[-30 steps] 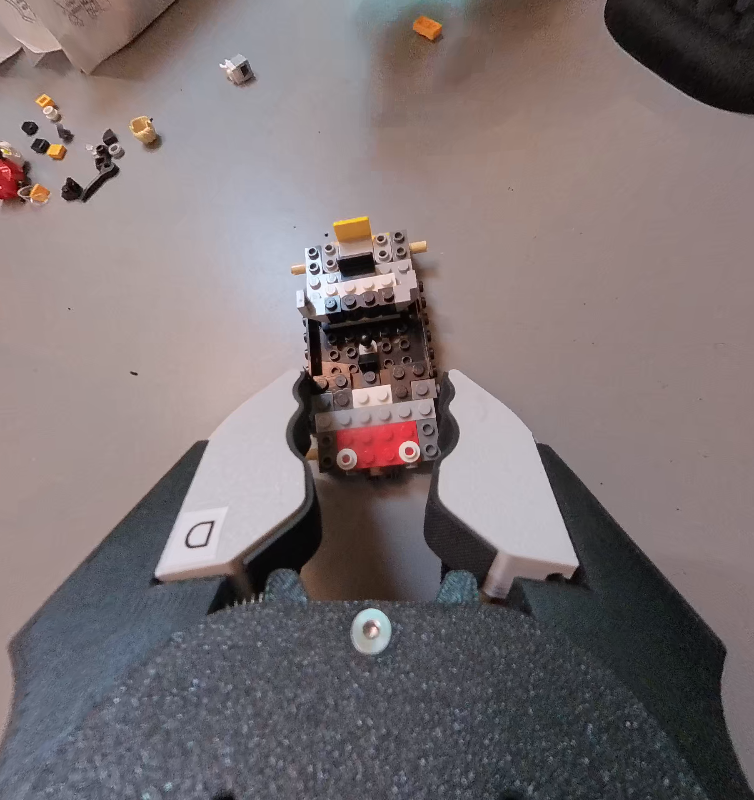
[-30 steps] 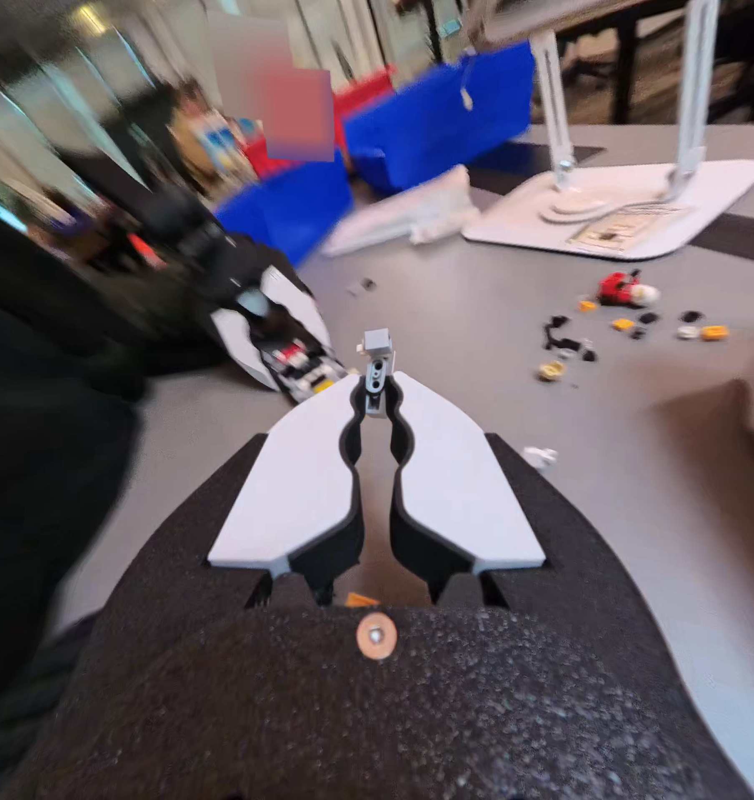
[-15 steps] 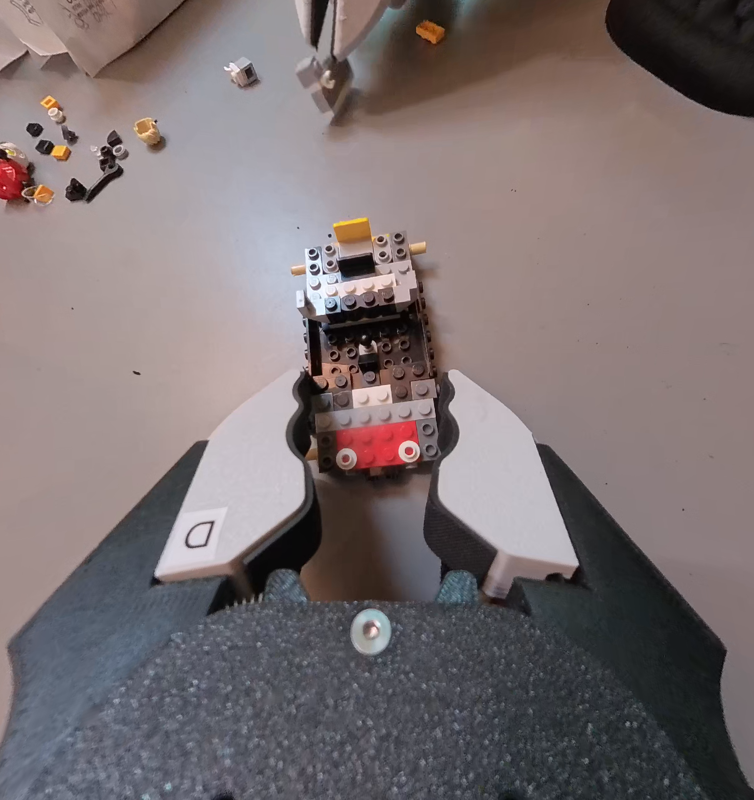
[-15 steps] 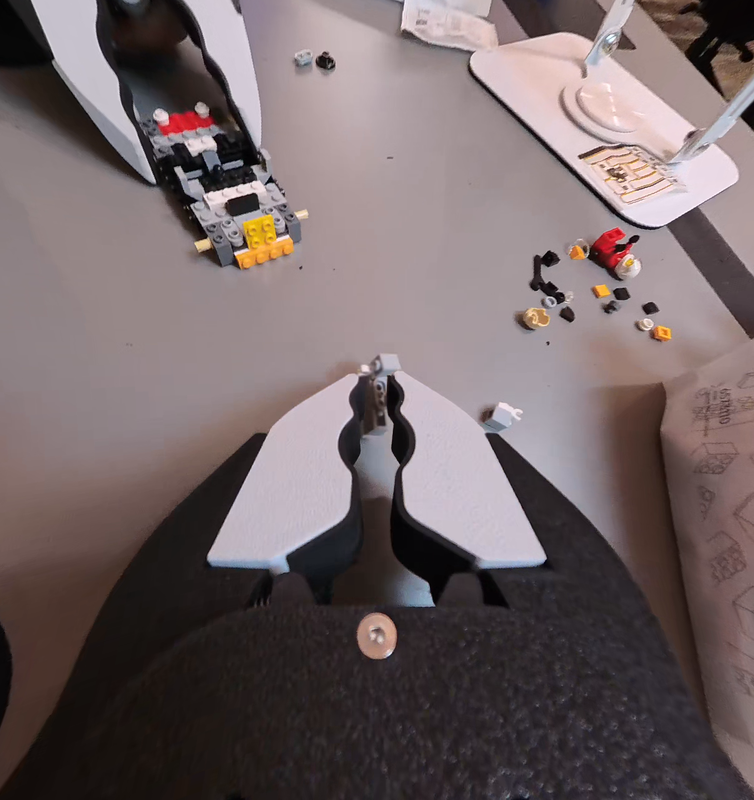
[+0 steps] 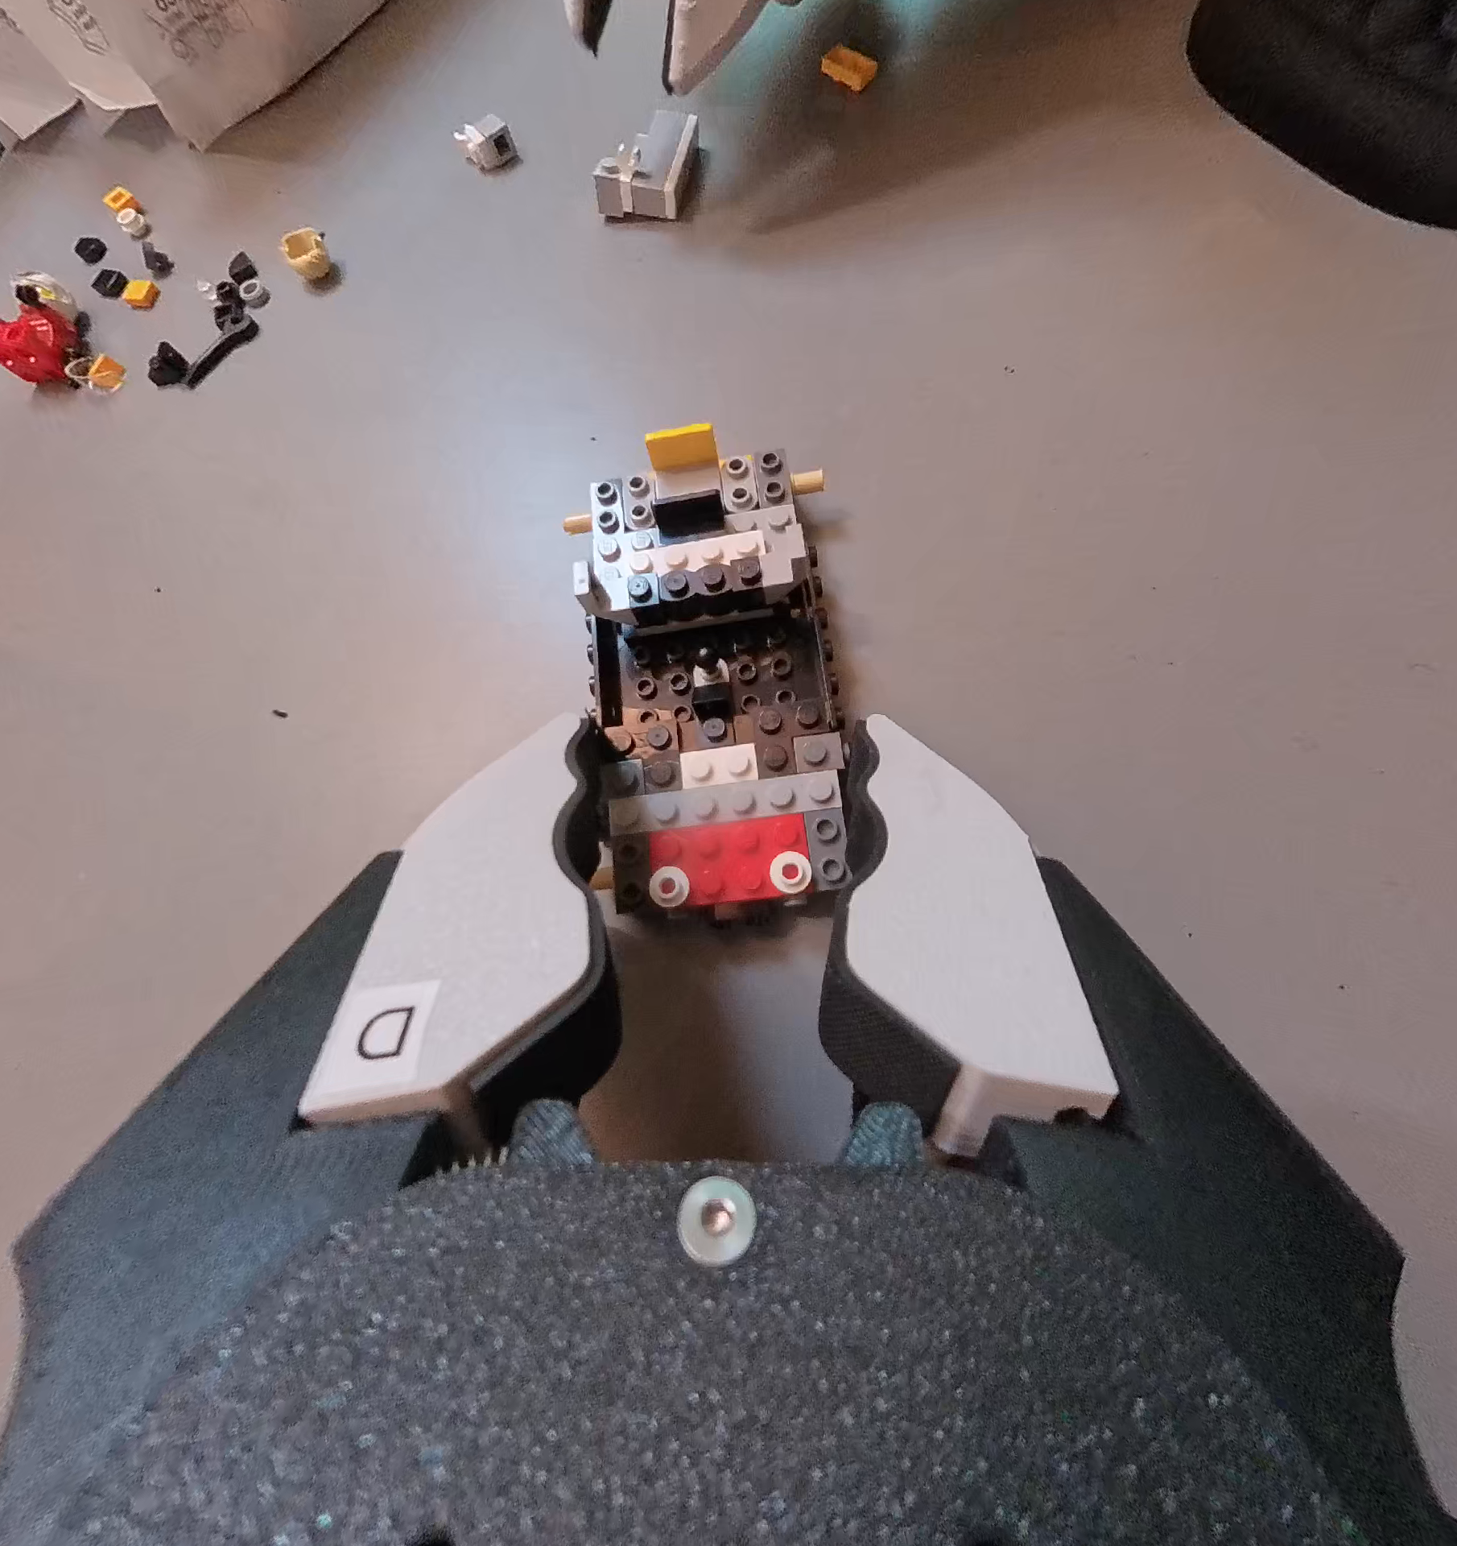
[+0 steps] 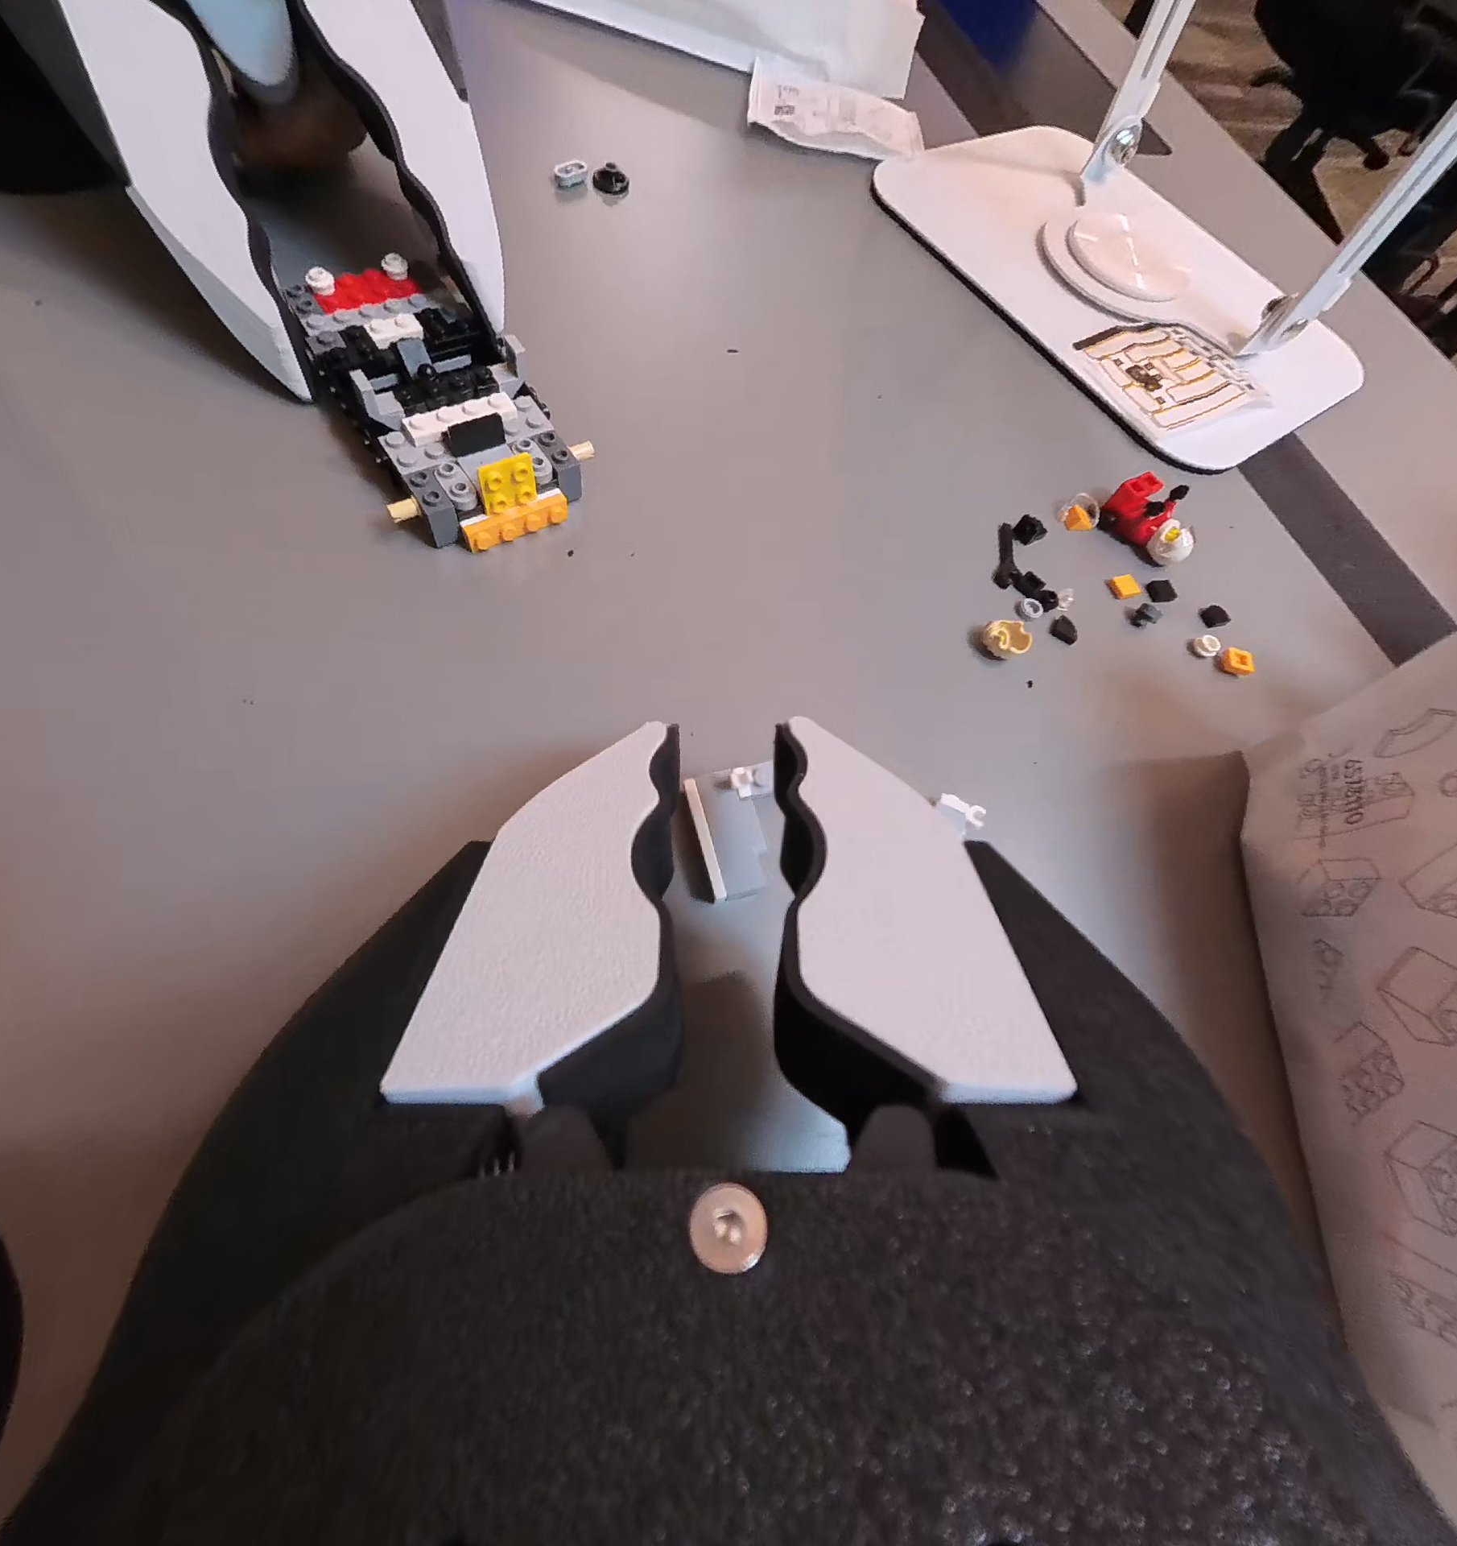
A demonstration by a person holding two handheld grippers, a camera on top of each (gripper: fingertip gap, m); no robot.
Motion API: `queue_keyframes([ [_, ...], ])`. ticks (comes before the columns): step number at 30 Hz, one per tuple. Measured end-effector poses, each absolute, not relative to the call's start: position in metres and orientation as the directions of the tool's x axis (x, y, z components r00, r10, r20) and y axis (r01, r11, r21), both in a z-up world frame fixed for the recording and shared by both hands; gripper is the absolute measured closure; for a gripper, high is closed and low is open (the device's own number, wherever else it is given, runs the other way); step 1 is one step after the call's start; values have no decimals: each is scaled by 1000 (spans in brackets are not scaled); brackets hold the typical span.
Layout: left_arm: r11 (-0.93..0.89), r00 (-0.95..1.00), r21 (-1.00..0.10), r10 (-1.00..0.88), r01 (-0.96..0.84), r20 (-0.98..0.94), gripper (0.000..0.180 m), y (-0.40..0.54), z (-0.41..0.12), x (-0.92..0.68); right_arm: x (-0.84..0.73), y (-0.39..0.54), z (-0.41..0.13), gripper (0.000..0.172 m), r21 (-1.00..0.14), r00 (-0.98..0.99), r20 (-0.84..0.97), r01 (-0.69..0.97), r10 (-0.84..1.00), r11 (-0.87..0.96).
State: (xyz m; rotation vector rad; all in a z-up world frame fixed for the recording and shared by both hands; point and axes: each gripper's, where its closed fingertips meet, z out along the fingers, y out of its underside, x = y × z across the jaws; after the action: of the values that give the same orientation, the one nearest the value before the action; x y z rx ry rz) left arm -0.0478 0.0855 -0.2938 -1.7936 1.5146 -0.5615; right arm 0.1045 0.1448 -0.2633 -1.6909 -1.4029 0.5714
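Left gripper (image 5: pixel 718 803): clamped on rear end of brick-built car (image 5: pixel 713 669), both pads pressed to its sides by the red plate; car resting on grey table (image 5: pixel 1127 586), yellow front end pointing away.

Right gripper (image 6: pixel 725 744): released, jaws parted, poised over small grey brick assembly (image 6: pixel 729 836) lying flat on table, gap visible between pads and piece.

Nearby: tiny white clip piece (image 6: pixel 959 810) just beside right finger; scattered small black, orange and tan parts (image 6: pixel 1110 602); red figure piece (image 6: pixel 1139 510); white lamp base (image 6: pixel 1127 293); printed paper bag (image 6: pixel 1394 1004) at right edge.
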Motion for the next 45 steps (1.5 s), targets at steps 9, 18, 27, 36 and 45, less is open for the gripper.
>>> queue_keyframes([
  [9, -42, 204, -754, -971, -655, -122, 119, 84, -293, -47, 104, 147, -262, 144, -834, 293, 149, 550, 945, -39],
  [18, -73, 222, -791, -972, -608, -81, 117, 86, -284, -48, 106, 152, -261, 144, -842, 315, 161, 539, 935, -37],
  [27, -94, 218, -758, -974, -646, -65, 120, 85, -293, -53, 107, 155, -262, 144, -841, 327, 167, 540, 930, -39],
  [36, -88, 216, -746, -973, -661, -77, 126, 85, -295, -54, 107, 156, -263, 145, -839, 333, 171, 542, 927, -40],
  [45, 12, 196, -732, -960, -682, -198, 125, 88, -291, -54, 106, 156, -261, 146, -846, 335, 169, 532, 927, -38],
])
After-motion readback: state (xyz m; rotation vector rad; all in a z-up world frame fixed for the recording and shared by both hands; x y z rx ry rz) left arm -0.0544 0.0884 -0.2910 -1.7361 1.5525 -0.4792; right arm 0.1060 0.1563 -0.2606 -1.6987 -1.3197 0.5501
